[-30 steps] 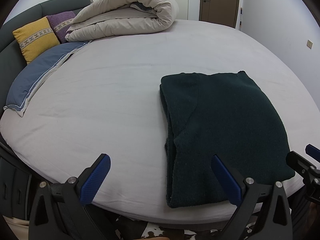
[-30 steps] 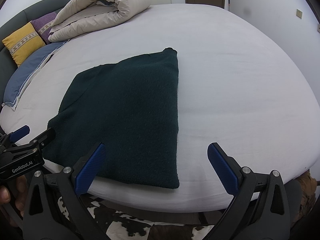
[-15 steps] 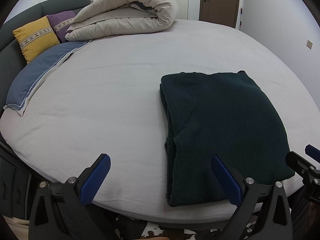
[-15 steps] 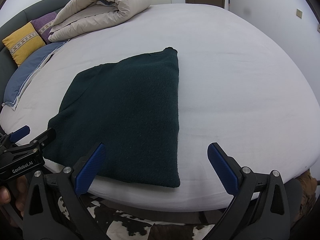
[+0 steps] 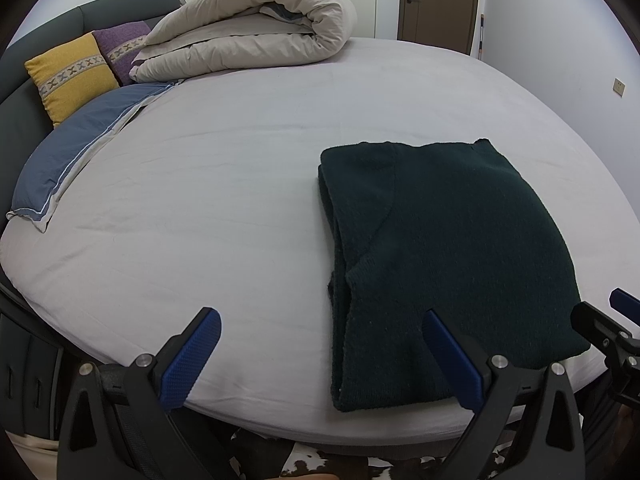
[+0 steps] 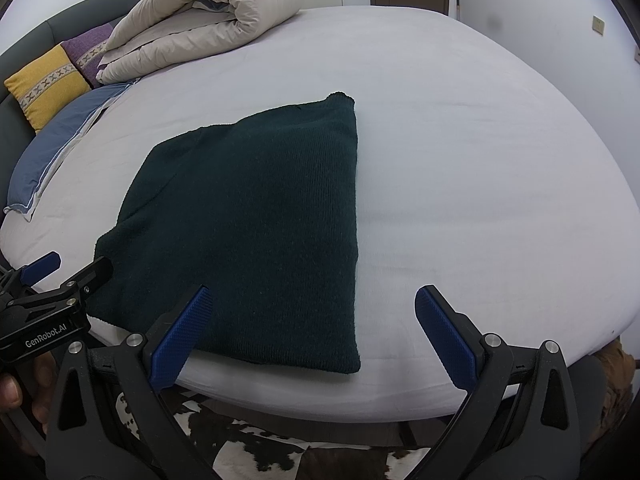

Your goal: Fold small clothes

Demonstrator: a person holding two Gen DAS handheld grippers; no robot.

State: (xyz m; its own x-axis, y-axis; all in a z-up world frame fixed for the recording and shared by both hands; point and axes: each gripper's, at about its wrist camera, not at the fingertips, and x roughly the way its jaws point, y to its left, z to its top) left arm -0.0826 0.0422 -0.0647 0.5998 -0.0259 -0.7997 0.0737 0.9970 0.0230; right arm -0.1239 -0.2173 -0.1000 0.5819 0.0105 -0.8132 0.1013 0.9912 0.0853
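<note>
One dark green knit sweater (image 5: 448, 248) lies folded into a flat, roughly rectangular stack on the bed (image 5: 248, 184), near its near edge and toward the right in the left wrist view. Its left side shows layered folded edges stacked one on another, and a diagonal seam line runs across the top layer. In the right wrist view the same sweater (image 6: 256, 232) sits left of centre, with a straight right edge and a small knitted corner poking up at its far end. The knit is fine, even and unpatterned.

Two grippers are in view. The left gripper (image 5: 320, 356) hangs at the near edge of the bed with its blue pads spread wide and nothing between them; its right pad overlaps the sweater's near left corner in the picture, though whether it touches cannot be told. The right gripper (image 6: 312, 332) is likewise spread wide and empty, its left pad in front of the sweater's near edge.

Further off, one rolled beige duvet (image 5: 256, 28) rests at the far left of the bed. Beside it are three cushions: one yellow cushion (image 5: 68, 76), one purple cushion (image 5: 124, 48), and one blue pillow (image 5: 76, 156) lying flat along the left edge. A brown door (image 5: 438, 0) stands in the far wall.
</note>
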